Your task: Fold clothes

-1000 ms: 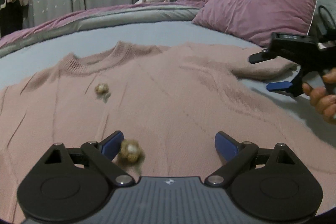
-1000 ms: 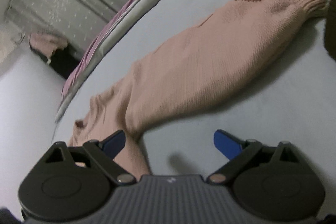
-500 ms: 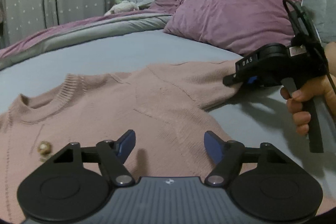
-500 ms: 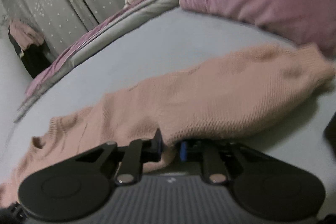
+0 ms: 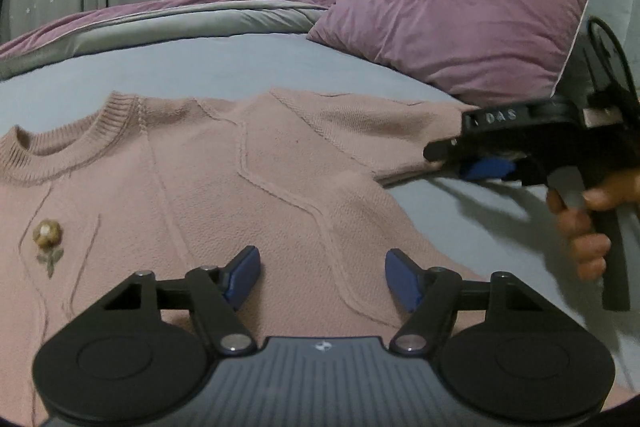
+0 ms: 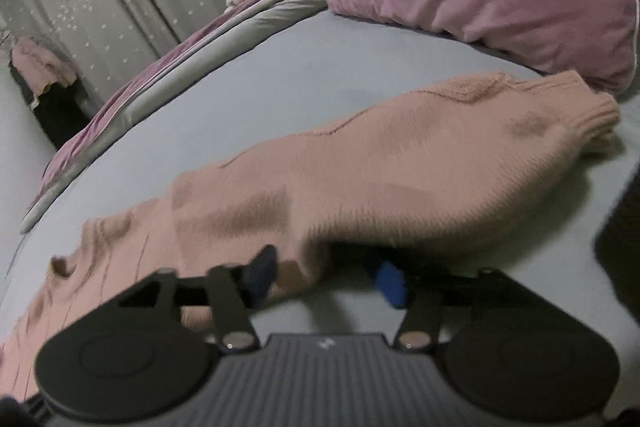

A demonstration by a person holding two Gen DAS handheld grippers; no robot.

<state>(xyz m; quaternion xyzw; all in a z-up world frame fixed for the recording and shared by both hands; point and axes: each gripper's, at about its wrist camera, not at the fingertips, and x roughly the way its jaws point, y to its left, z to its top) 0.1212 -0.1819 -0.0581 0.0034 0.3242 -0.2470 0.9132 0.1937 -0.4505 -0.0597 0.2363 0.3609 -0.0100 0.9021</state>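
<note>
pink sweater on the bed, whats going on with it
A person is folding a pink sweater spread front up on a grey bed. The right hand-held gripper is at the sleeve; its jaws, just reopened, stand apart with the sleeve's lower edge between them, not pinched. The left hand-held gripper hovers open over the sweater's body, holding nothing. No fold has been made yet.

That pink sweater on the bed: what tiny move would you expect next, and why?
Probably the right gripper closes on the sleeve. Its jaws have just been opening, the sleeve's lower edge sits between its fingers, and the sweater lies flat and unfolded, so the sleeve likely gets folded across first.
</note>
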